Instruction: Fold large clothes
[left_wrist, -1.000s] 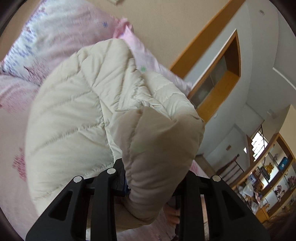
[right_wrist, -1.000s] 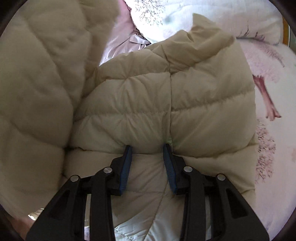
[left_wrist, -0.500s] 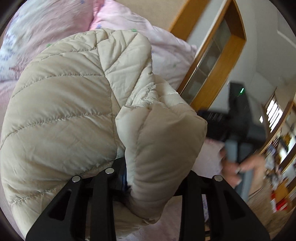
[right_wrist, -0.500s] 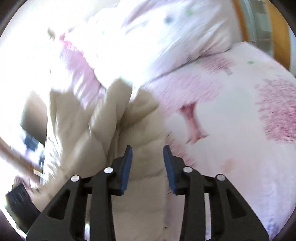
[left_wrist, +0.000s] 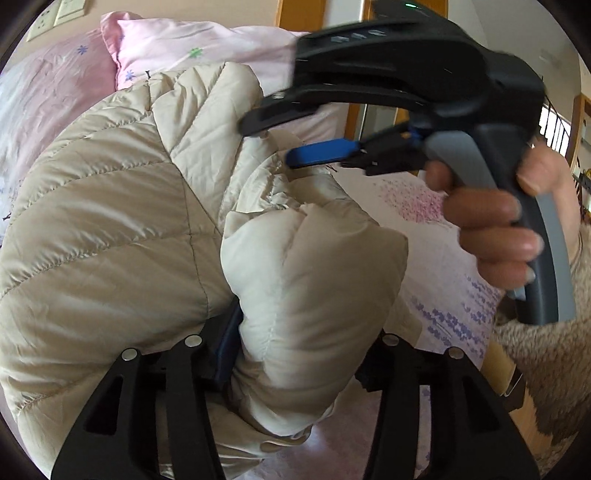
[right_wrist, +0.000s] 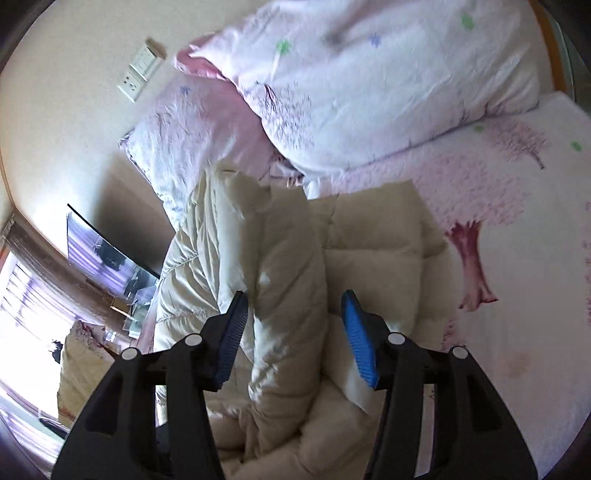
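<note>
Mid-fold. A cream quilted jacket (right_wrist: 288, 295) lies bunched on the pink bed (right_wrist: 524, 258), partly doubled over, not yet flat. Left gripper (left_wrist: 295, 354): jaws opening, a padded fold between them. Right gripper (right_wrist: 293, 332): jaws opening, empty above the jacket. Remaining, by judgement: squaring and final folds.

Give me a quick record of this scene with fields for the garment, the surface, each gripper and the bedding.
garment: cream quilted puffer jacket, bunched, partly folded
surface: bed with pink tree-print sheet
left gripper: jaws opening, jacket fold still between them
right gripper: jaws opening, nothing gripped, above the jacket
bedding: pink floral pillows at the head of the bed
</note>
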